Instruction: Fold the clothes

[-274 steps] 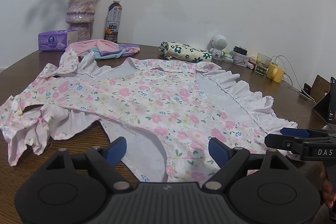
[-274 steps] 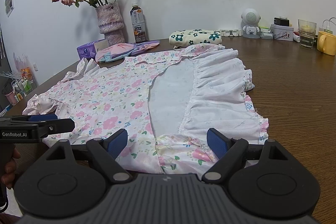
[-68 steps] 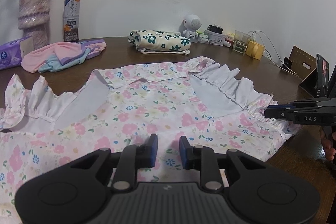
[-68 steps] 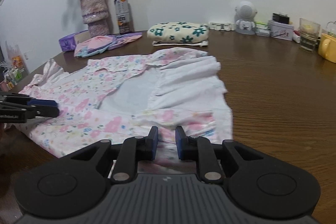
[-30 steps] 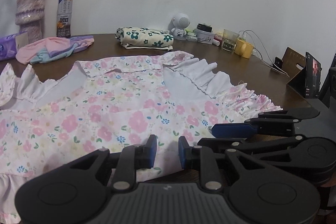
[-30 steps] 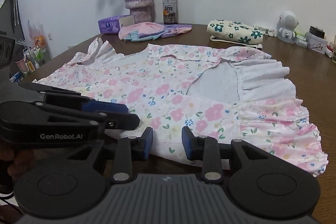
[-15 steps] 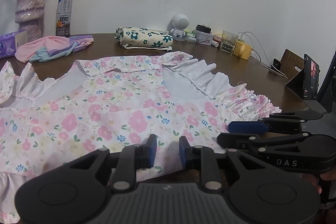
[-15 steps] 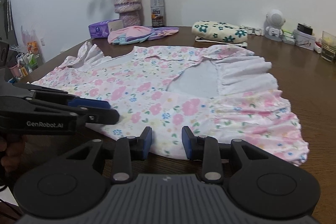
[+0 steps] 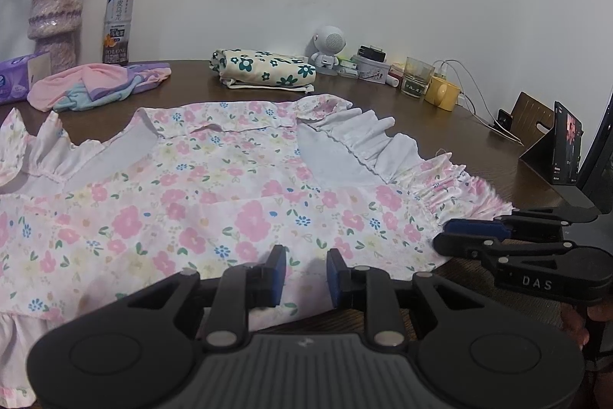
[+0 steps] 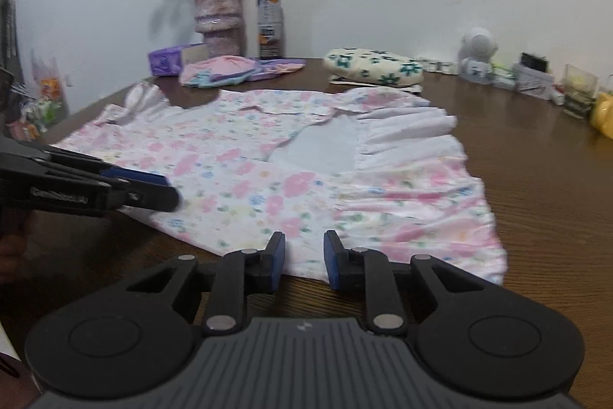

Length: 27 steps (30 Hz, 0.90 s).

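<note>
R claw (image 10: 304, 257) slid right along dress (image 9: 214, 202) hem, narrowing, both claws slightly spread, pinching nothing; L claw (image 9: 304, 273) alongside.

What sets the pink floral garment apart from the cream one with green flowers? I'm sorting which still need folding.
The pink floral garment lies spread open across the table, white ruffles showing; the cream garment sits as a compact folded bundle. The pink one lies nearest both grippers; the cream one lies behind it, toward the wall. Both are flower-printed fabric resting on the table.
</note>
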Available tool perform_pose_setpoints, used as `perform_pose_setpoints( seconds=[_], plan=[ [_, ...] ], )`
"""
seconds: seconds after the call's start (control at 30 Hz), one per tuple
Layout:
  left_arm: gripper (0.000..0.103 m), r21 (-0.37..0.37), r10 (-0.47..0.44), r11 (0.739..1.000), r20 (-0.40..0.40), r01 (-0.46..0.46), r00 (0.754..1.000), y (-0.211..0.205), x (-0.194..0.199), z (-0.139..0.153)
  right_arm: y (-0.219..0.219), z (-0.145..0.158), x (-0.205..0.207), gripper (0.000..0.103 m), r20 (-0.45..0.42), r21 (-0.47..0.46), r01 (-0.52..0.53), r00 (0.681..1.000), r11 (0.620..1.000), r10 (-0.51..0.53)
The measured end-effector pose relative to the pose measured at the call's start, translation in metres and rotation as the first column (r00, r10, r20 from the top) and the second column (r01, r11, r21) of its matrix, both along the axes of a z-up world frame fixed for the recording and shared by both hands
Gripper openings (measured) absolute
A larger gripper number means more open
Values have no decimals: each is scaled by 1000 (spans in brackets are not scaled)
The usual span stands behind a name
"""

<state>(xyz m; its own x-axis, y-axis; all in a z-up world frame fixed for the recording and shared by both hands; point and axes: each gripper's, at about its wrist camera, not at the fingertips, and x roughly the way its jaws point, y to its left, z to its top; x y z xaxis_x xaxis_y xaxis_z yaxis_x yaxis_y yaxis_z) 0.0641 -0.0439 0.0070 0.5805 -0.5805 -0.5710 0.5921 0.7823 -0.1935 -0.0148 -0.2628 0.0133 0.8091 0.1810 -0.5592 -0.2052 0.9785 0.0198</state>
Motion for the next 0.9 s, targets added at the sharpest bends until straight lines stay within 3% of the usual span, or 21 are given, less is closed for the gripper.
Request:
perform_pose_setpoints(
  seconds=[0.13,0.43,0.53,0.7,0.8,0.9],
  plan=[
    [21,1,0,1000,1,0,1000,0,0,0,-18,0,-3,22,-5,44,23,1000,999,-23],
    [21,7,2,1000,5,-2,1000,0,-2,0,-48,-1,-6,22,-3,19,139,990,990,-139],
    [21,14,4,1000,10,-4,1000,-1,-3,0,-49,6,-9,23,9,58,149,989,987,-150],
    [21,31,4,1000,21,-5,1000,-4,-4,1,-15,27,-19,24,91,102,-1,996,995,-8],
    [22,41,3,999,28,-5,1000,-6,-5,1,8,23,-9,24,63,104,-90,994,990,84],
    [22,45,3,999,30,-4,1000,-6,-6,1,26,10,5,24,1,87,-108,994,990,108]
  ],
)
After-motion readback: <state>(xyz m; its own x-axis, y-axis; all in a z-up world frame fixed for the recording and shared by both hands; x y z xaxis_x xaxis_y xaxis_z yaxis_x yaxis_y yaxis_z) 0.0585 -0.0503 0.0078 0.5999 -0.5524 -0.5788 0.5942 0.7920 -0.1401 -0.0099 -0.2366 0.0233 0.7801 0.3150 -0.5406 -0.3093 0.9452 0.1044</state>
